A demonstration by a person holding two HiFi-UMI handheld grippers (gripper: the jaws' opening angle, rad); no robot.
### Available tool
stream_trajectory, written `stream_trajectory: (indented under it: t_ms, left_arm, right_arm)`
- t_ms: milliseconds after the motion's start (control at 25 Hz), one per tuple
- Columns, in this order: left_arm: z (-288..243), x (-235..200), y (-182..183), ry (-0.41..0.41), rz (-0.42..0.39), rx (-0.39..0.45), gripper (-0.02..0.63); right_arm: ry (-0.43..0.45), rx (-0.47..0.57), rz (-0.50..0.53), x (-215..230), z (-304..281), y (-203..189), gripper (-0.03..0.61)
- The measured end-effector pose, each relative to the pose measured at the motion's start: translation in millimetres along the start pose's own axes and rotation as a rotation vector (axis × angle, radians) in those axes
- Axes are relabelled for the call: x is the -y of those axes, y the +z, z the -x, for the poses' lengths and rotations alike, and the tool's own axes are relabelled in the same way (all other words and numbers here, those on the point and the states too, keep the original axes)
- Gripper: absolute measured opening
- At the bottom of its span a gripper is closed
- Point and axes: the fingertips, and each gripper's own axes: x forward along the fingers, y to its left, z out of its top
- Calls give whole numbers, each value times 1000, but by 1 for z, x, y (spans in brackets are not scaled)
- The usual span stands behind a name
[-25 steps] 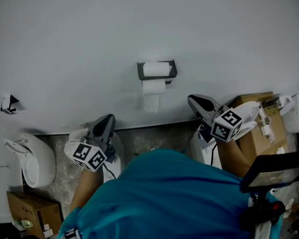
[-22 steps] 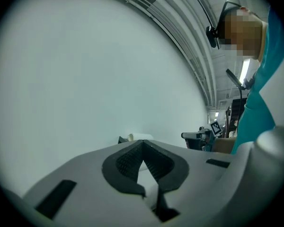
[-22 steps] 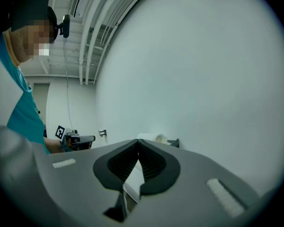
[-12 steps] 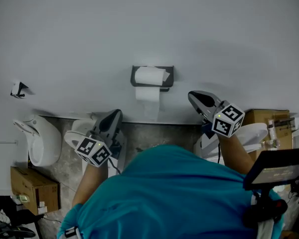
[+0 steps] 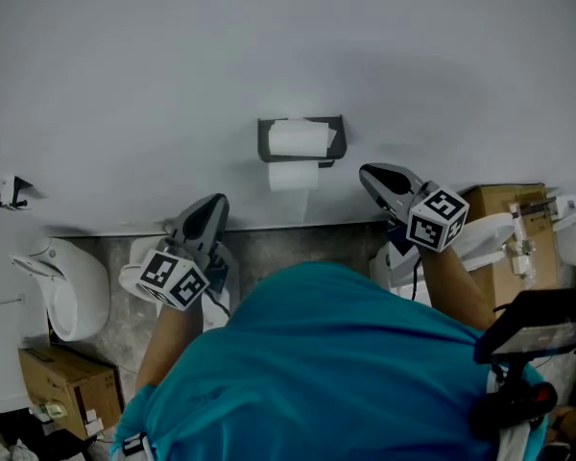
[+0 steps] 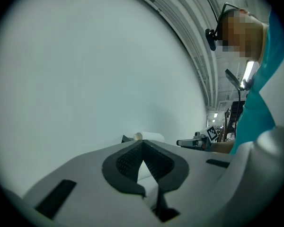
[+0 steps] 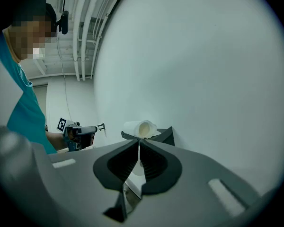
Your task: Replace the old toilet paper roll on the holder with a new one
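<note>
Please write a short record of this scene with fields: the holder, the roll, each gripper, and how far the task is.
holder: dark bracket on the white wall, between the two grippers in the head view
roll: white, sits in the holder; a sheet hangs down
left gripper: jaws shut, empty, apart from the holder, at its lower left
right gripper: jaws shut, empty, apart from the holder, at its lower right
new roll: none in view
task: roll not yet taken off

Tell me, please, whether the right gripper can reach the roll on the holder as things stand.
Probably yes: the right gripper hangs near the roll with nothing between them, though its shut fingers must open first.
</note>
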Motion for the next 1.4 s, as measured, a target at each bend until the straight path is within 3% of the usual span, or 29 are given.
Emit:
stream_trajectory:
  t_ms: [160,320,400,480,600,1400]
  left_arm:
    - [1,-10,-3,-16,14,-3,8]
    - [-2,-11,-3,-26,18,-11,8]
    - [-3,-10,-3,-20,15,-32,8]
    - [-1,-10,-6,-10,15,-40,8]
    - [5,-11,-10,18,15,-67,8]
    - [20,-19,-14,96,20,-94,8]
  right_arm:
    - [5,-13,10,-7,-6,-1,5]
    - [89,-66,14,-16,-21,-17,21]
    - [135,-106,38,-19,-33,-29,60]
    - [175,-163,76,-21,-46,-44,160]
    - [213,-231,117,-22,-63,-64,198]
    - [243,-243,152,-25,-100,-86,216]
